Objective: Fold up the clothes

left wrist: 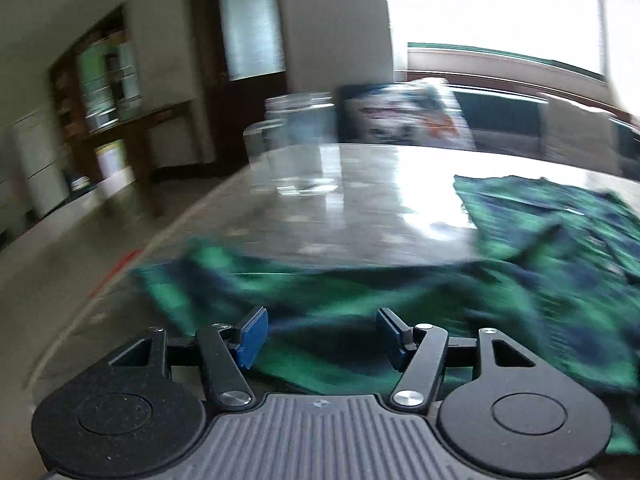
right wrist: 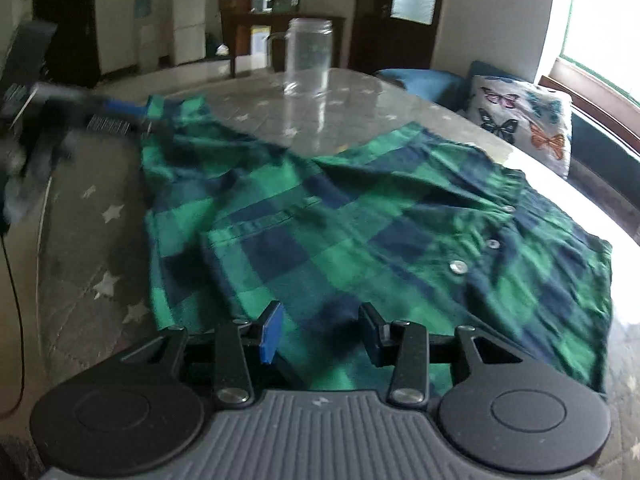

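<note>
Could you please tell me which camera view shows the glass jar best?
The right wrist view: the glass jar stands sharp and whole on the table beyond the plaid shirt. The left wrist view shows it only as a motion-blurred, doubled outline.

glass jar (right wrist: 309, 56) upright on table (right wrist: 360, 96) | butterfly cushion (right wrist: 520, 120) beside table | fridge (right wrist: 189, 20) behind

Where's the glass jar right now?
In the right wrist view, the glass jar stands upright at the table's far edge, beyond the plaid shirt, apart from it.

Shirt (right wrist: 360, 232) lies spread on the desk (right wrist: 80, 240); jar (right wrist: 309, 56) stands behind it; cushion (right wrist: 520, 120) beyond the desk's right edge.
</note>
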The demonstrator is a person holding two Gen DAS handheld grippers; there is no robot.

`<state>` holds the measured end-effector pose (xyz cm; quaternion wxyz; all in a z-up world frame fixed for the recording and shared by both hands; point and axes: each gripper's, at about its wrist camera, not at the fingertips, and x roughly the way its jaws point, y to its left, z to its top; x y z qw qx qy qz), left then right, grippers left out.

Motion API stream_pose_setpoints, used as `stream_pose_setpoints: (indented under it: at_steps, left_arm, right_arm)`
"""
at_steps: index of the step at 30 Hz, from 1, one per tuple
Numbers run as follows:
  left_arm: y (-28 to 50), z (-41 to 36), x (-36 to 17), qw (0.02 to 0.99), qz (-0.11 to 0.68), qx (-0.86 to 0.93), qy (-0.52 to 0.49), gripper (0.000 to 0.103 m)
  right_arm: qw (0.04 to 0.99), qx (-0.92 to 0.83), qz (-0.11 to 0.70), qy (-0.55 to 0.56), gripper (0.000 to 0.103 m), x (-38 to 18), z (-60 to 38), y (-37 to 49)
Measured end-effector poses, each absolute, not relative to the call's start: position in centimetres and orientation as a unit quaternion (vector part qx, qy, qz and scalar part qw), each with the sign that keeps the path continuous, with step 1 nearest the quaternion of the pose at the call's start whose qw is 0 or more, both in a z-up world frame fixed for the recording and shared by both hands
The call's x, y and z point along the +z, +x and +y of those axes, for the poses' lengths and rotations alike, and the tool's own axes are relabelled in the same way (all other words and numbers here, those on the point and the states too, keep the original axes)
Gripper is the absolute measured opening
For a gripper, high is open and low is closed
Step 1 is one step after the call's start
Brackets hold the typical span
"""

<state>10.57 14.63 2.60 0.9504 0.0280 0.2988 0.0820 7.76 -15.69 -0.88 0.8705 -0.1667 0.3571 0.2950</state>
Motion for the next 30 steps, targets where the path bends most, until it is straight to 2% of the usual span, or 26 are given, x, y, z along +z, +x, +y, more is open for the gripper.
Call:
stream_pose_setpoints:
  at_steps: [8, 16, 18, 19, 21, 22, 23, 30]
  left_arm:
    - [14.8, 24.1, 1.9, 0.926, 0.313, 0.210, -0.038, 0.063]
    - [17.5, 29.0, 0.6, 0.908, 0.334, 0.240, -0.082, 0.060]
    - [17.9, 29.7, 0.3, 0.906, 0.336, 0.241, -0.088, 0.055]
    - [17.9, 30.0, 0.2, 0.906, 0.337, 0.240, -0.091, 0.049]
    - [18.2, 30.3, 0.1, 0.908, 0.334, 0.237, -0.090, 0.032]
    - [18.4, 30.5, 0.1, 0.909, 0.333, 0.236, -0.088, 0.017]
    - [18.6, 30.7, 0.1, 0.909, 0.332, 0.237, -0.086, 0.012]
    - [18.8, 31.0, -0.2, 0.909, 0.313, 0.258, -0.099, 0.009]
  right_arm:
    - [0.868, 0.309, 0.357, -0.156, 0.042, -0.9, -14.0, 8.4]
    - [0.864, 0.316, 0.364, -0.148, 0.042, -1.2, -13.5, 8.8]
    - [0.863, 0.316, 0.365, -0.148, 0.042, -1.3, -13.5, 8.8]
    - [0.863, 0.316, 0.367, -0.147, 0.042, -1.3, -13.5, 8.8]
    - [0.862, 0.316, 0.369, -0.146, 0.042, -1.4, -13.5, 8.9]
    - [0.862, 0.316, 0.370, -0.145, 0.042, -1.5, -13.4, 9.0]
    - [0.862, 0.315, 0.371, -0.144, 0.042, -1.5, -13.4, 9.0]
    - [0.861, 0.317, 0.373, -0.136, 0.043, -1.7, -13.5, 9.2]
